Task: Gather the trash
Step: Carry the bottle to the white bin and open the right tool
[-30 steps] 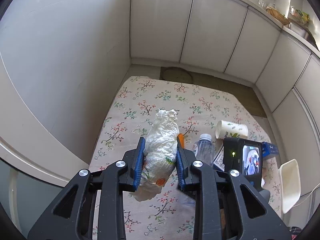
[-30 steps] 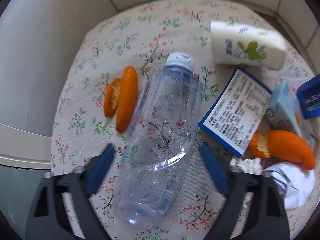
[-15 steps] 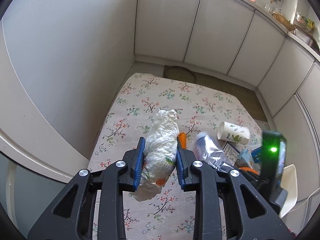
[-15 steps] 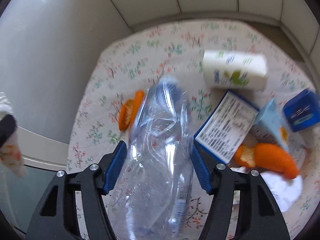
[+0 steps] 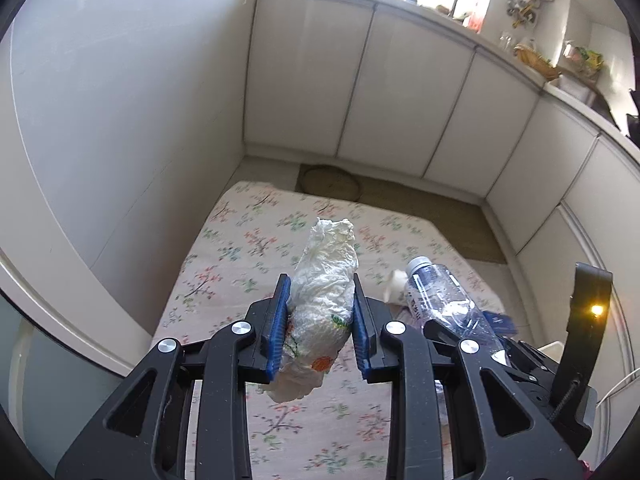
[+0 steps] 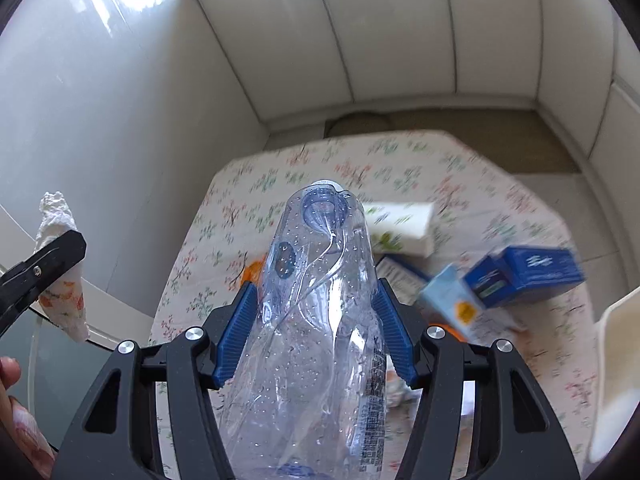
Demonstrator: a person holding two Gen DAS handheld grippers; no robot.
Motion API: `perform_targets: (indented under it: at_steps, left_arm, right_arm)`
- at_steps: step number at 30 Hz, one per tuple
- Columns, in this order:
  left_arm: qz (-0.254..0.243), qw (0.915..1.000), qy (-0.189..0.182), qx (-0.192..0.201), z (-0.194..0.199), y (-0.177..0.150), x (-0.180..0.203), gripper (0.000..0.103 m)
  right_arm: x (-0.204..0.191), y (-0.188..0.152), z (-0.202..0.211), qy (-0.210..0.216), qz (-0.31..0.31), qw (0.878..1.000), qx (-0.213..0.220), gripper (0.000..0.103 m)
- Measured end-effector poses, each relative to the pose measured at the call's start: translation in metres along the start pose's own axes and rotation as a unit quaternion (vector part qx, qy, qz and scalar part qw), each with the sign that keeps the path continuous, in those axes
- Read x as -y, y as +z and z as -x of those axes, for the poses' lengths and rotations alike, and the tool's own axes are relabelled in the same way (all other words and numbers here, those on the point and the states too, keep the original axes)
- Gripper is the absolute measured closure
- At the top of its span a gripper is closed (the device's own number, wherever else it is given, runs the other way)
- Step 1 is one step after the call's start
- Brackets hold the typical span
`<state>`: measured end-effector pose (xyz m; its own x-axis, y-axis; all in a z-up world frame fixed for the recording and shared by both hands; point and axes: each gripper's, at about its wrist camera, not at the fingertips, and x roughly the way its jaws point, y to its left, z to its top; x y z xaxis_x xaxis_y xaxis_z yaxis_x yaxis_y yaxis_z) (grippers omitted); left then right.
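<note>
The floral tablecloth [image 6: 400, 160] carries the loose trash. Above it, a clear, crumpled plastic bottle [image 6: 316, 320], beaded with droplets, sits clamped between the right gripper [image 6: 314, 332]'s ribbed blue pads, jaws half-wide after closing. Left of the bottle, the left gripper [image 5: 320, 320] pinches narrowly a wrinkled white paper wad [image 5: 320, 300] above the cloth.

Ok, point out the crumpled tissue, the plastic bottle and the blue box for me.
crumpled tissue [image 5: 324, 280], left wrist view, on its wrinkled middle.
plastic bottle [image 6: 312, 320], right wrist view, on its clear body.
blue box [image 6: 532, 270], right wrist view, on its long side.
</note>
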<state>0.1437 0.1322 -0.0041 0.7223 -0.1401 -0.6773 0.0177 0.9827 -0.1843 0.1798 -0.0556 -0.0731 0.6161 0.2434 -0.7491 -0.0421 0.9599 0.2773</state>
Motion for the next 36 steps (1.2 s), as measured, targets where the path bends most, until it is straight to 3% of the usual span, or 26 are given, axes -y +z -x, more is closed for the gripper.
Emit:
perform_targets:
  at_steps: [13, 22, 28, 36]
  left_arm:
    - [-0.017, 0.9977, -0.052, 0.040, 0.021, -0.007, 0.061, 0.076]
    - [-0.043, 0.9932, -0.094, 0.054, 0.020, -0.018, 0.117, 0.076]
    - [-0.063, 0.9895, -0.120, 0.049, 0.015, -0.031, 0.160, 0.076]
    - [-0.109, 0.9818, -0.153, 0.027, 0.004, -0.054, 0.221, 0.076]
  right_arm:
    - [0.061, -0.003, 0.098, -0.082, 0.005, 0.990, 0.117, 0.044]
    - [0.123, -0.019, 0.156, -0.178, 0.002, 0.966, 0.186, 0.044]
    - [0.182, -0.031, 0.174, -0.240, -0.039, 0.951, 0.192, 0.044]
    - [0.249, -0.052, 0.180, -0.304, -0.101, 0.934, 0.156, 0.043]
